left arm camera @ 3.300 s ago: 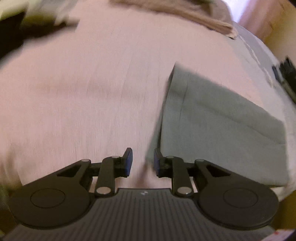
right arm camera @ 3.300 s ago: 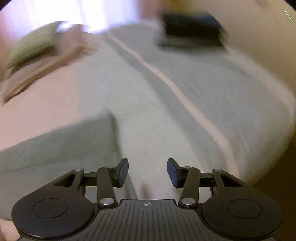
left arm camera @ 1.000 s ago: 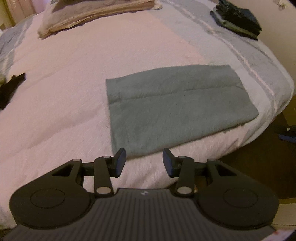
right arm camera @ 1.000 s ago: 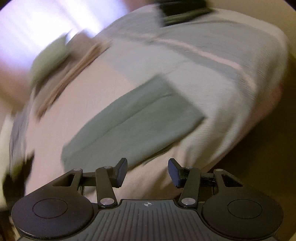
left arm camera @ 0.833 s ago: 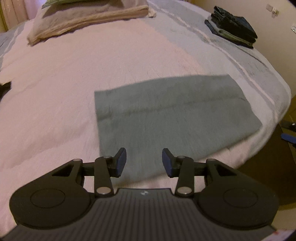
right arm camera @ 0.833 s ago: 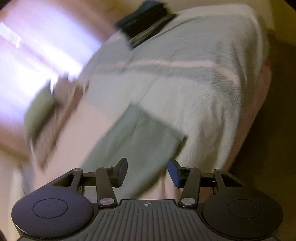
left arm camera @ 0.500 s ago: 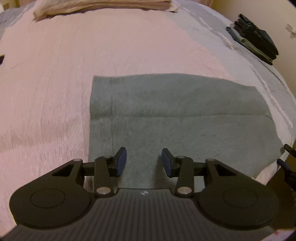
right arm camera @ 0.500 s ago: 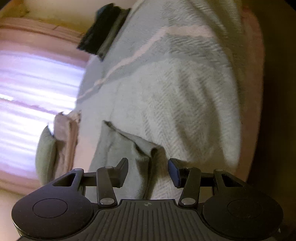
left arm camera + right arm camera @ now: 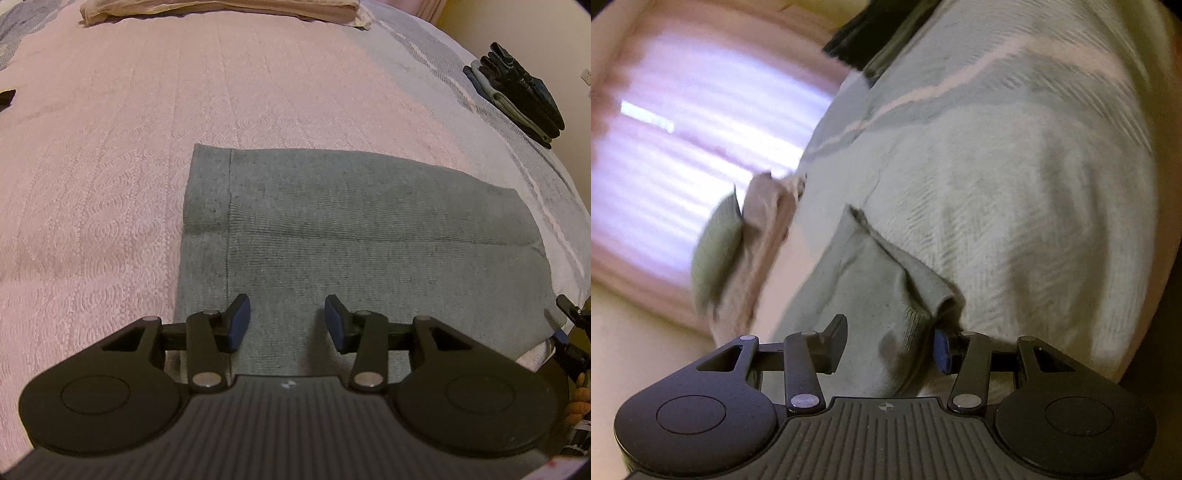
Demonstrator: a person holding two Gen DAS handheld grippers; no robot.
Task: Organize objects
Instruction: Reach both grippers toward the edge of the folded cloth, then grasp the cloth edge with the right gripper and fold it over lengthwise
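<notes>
A grey-green folded cloth (image 9: pixel 369 221) lies flat on the pink bedspread (image 9: pixel 110 147) in the left wrist view. My left gripper (image 9: pixel 287 321) hangs just over the cloth's near edge. Its jaws are opening, and the cloth lies beneath them, unpinched. In the right wrist view my right gripper (image 9: pixel 889 339) is rolled sideways and straddles the cloth's (image 9: pixel 871 280) raised right corner. The blue right pad (image 9: pixel 941 350) sits against the bunched fabric, while the left finger stands apart from it.
A stack of dark folded clothes (image 9: pixel 517 92) sits at the bed's far right. Beige folded bedding (image 9: pixel 221 9) lies at the head. A grey striped blanket (image 9: pixel 1015 184) covers the right side, where the bed drops off. A dark item (image 9: pixel 5 98) shows at the left edge.
Both grippers dropped toward the cloth. The left one came in over its near edge. The right one rolled sideways and closed in on the right corner, which now stands bunched between its fingers.
</notes>
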